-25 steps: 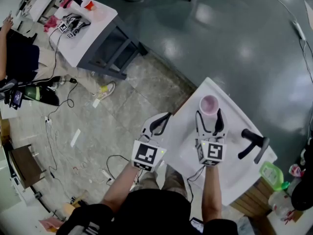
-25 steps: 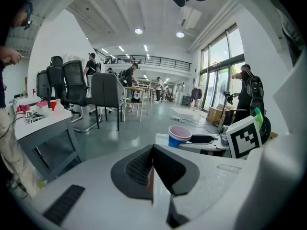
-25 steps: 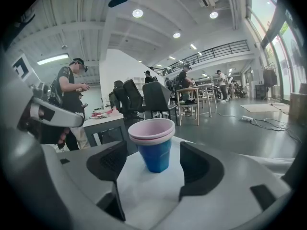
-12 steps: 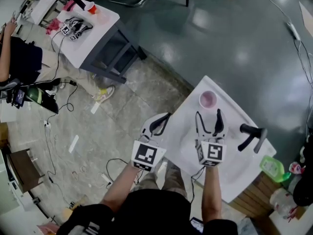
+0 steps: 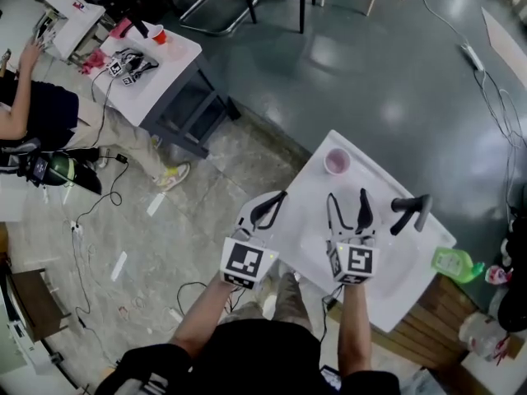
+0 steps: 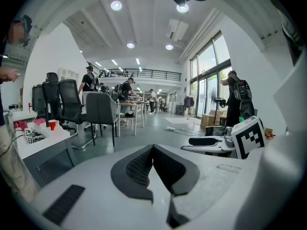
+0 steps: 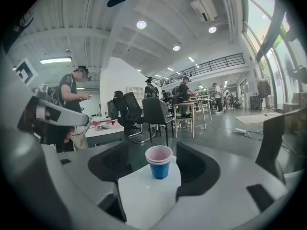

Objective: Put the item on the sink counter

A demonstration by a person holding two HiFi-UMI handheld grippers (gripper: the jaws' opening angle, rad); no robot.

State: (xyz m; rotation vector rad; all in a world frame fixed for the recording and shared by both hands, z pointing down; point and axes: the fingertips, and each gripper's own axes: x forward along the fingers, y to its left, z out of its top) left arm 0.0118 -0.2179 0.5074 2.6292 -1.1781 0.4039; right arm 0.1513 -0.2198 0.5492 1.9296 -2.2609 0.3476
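Note:
The pink-rimmed blue cup (image 5: 336, 161) (image 7: 159, 161) stands upright near the far corner of the white sink counter (image 5: 309, 196). My right gripper (image 5: 346, 204) (image 7: 154, 148) hovers over the counter a short way back from the cup. It is open and its jaws have just been closing a little, with nothing between them. The cup is ahead of the fingertips and apart from them. My left gripper (image 5: 268, 207) (image 6: 152, 148) hangs off the counter's left edge, shut and empty.
A black faucet (image 5: 409, 211) rises at the counter's right, beside the sink basin (image 5: 395, 262). A green bottle (image 5: 453, 262) lies past the right corner. A white table (image 5: 152, 64) with a red cup stands far left, with a seated person (image 5: 33, 113) and floor cables nearby.
Both grippers have lifted and drawn back. The cup, earlier right at the right gripper's fingertips, now stands alone farther ahead on the counter.

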